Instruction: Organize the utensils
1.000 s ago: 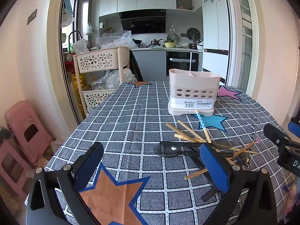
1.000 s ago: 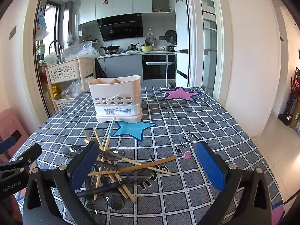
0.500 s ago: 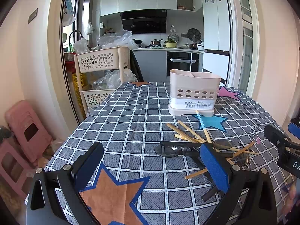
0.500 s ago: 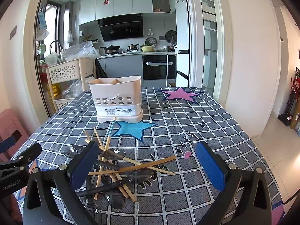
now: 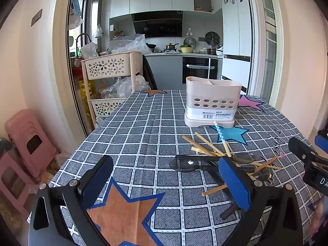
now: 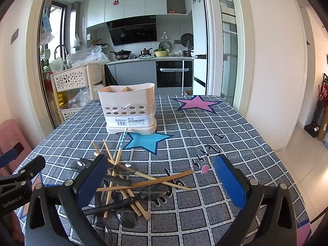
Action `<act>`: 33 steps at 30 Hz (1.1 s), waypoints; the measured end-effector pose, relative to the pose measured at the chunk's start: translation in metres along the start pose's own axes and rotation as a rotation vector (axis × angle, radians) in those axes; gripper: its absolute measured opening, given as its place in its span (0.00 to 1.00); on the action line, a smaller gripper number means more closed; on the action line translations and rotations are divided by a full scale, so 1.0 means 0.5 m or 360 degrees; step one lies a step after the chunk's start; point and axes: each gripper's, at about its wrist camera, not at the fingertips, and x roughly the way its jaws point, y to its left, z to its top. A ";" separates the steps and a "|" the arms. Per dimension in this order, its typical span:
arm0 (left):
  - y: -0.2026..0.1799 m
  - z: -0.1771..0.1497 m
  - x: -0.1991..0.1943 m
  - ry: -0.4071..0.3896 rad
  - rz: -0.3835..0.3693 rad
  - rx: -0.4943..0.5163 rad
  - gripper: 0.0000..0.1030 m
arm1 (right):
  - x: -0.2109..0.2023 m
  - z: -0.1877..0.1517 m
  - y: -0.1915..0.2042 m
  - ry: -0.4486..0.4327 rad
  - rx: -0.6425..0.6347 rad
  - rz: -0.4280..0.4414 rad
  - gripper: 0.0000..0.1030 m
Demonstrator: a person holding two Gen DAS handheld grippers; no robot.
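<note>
A cream utensil holder with a divided top stands upright mid-table. In front of it lies a loose pile: wooden chopsticks, one with a blue patterned end, and dark spoons. My left gripper hovers open just left of the pile, its right pad over the spoon handles. My right gripper is open above the pile's right half, with nothing between its fingers. Each gripper shows at the edge of the other's view.
The table wears a grey checked cloth with orange, blue and pink stars. A cream basket trolley with plastic bags stands at the table's far left. Pink stools sit on the floor to the left.
</note>
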 end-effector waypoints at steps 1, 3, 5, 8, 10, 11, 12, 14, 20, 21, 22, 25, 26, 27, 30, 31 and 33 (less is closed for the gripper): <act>0.001 0.001 -0.001 0.0000 -0.0001 -0.0001 1.00 | 0.000 0.000 -0.001 0.0002 0.0001 -0.0001 1.00; 0.002 0.001 -0.001 -0.0001 0.0000 -0.0001 1.00 | -0.002 0.001 0.001 0.0000 0.0002 0.0000 1.00; 0.002 0.001 -0.001 -0.0001 -0.0001 -0.0001 1.00 | -0.001 0.000 0.001 0.0002 0.0001 0.0001 1.00; 0.002 0.001 -0.001 -0.0001 0.0000 -0.0001 1.00 | -0.003 0.001 0.003 0.0000 0.0001 0.0002 1.00; 0.002 0.001 -0.001 0.0000 -0.0001 -0.0002 1.00 | -0.003 0.001 0.004 0.0002 0.0001 0.0002 1.00; 0.002 0.001 -0.002 0.0000 -0.0001 -0.0002 1.00 | -0.003 0.000 0.003 0.0001 0.0002 0.0002 1.00; 0.002 0.000 -0.001 -0.0001 -0.0001 -0.0002 1.00 | -0.003 0.001 0.003 0.0001 0.0002 0.0000 1.00; 0.002 0.000 -0.001 -0.0001 -0.0001 -0.0002 1.00 | -0.003 0.000 0.002 0.0002 0.0003 0.0002 1.00; 0.004 0.000 -0.004 -0.0001 -0.0002 -0.0005 1.00 | -0.005 0.000 0.006 0.0001 0.0000 0.0006 1.00; 0.004 0.000 -0.004 0.0000 -0.0001 -0.0005 1.00 | -0.005 0.000 0.007 0.0001 0.0000 0.0006 1.00; 0.004 0.000 -0.004 0.0000 -0.0002 -0.0006 1.00 | -0.005 0.001 0.008 0.0001 0.0000 0.0006 1.00; 0.004 0.000 -0.005 0.0002 -0.0003 -0.0008 1.00 | -0.004 0.000 0.006 0.0001 0.0001 0.0006 1.00; 0.004 0.000 -0.006 0.0003 -0.0003 -0.0009 1.00 | -0.004 0.000 0.006 0.0002 0.0001 0.0005 1.00; 0.004 0.000 -0.005 0.0002 -0.0003 -0.0008 1.00 | -0.004 0.000 0.007 0.0003 0.0000 0.0005 1.00; 0.005 0.000 -0.005 0.0001 -0.0003 -0.0007 1.00 | -0.006 0.000 0.011 0.0001 -0.0001 0.0008 1.00; 0.004 0.000 -0.006 0.0001 -0.0004 -0.0008 1.00 | -0.005 -0.001 0.008 0.0002 0.0000 0.0009 1.00; 0.005 0.000 -0.005 0.0001 -0.0003 -0.0008 1.00 | -0.006 0.000 0.010 0.0001 0.0000 0.0010 1.00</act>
